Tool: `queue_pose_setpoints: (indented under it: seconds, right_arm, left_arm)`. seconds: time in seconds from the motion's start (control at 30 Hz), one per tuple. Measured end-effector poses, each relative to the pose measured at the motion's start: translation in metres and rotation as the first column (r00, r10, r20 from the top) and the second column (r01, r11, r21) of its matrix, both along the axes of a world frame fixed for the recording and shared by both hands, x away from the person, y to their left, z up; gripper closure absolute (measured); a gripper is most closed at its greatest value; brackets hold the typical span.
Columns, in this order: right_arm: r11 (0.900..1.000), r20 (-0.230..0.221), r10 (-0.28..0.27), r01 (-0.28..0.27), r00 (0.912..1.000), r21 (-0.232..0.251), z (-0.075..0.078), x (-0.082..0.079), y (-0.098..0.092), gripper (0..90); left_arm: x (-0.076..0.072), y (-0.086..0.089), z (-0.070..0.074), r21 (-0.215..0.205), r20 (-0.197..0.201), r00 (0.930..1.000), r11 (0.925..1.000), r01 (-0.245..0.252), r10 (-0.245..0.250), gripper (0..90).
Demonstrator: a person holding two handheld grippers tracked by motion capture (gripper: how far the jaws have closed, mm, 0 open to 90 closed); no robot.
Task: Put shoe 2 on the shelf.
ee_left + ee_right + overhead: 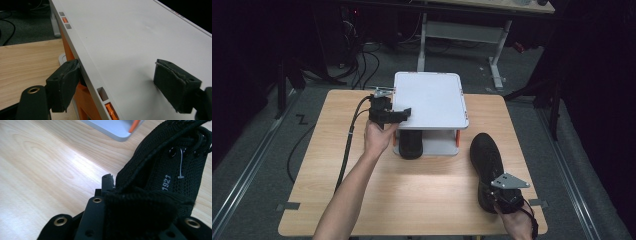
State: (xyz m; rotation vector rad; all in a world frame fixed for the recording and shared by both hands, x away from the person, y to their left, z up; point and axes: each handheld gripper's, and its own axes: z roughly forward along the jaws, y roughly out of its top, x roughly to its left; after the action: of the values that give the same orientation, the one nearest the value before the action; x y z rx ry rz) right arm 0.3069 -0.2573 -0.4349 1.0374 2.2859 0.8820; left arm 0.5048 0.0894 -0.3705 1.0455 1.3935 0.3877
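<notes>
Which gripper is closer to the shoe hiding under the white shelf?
Left. The left gripper sits at the white shelf just above that shoe; the right gripper is far off, holding the other shoe.

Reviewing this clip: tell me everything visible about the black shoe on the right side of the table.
The black shoe lies on the wooden table, right of the white two-tier rack, toe pointing away from the person. Its upper looks like knitted black fabric with black laces, a thin white plastic tag loop and white digits reading 1921 inside the tongue. The right gripper is shut on its heel collar, fabric bunched between the jaws. A second dark shoe sits on the rack's lower shelf, apart from it.
</notes>
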Motion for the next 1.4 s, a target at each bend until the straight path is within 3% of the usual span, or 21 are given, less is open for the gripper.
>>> queue_pose_setpoints:
  seconds: [0.3,0.83,1.2,1.4]
  right_arm:
    - [0.995,-0.011,0.100,-0.100,0.9949,0.005,0.008,-0.015,0.020,84.2]
    - [0.980,-0.012,0.193,-0.193,0.9811,0.042,0.017,-0.011,0.052,84.1]
    - [0.975,-0.027,0.218,-0.216,0.9756,0.059,0.019,0.023,0.080,84.1]
    - [0.979,-0.046,0.201,-0.199,0.9785,0.042,0.016,0.047,0.099,83.9]
  left_arm:
    - [-0.001,-0.001,0.002,0.027,-0.012,0.9999,0.9996,0.005,-0.005,21.4]
    - [-0.002,-0.002,0.002,0.033,-0.009,1.0000,0.9994,0.003,-0.003,21.7]
    - [-0.003,-0.001,0.003,0.036,-0.012,0.9998,0.9993,0.015,-0.014,22.2]
    - [-0.004,0.001,0.004,0.039,-0.014,0.9996,0.9990,0.024,-0.023,23.5]
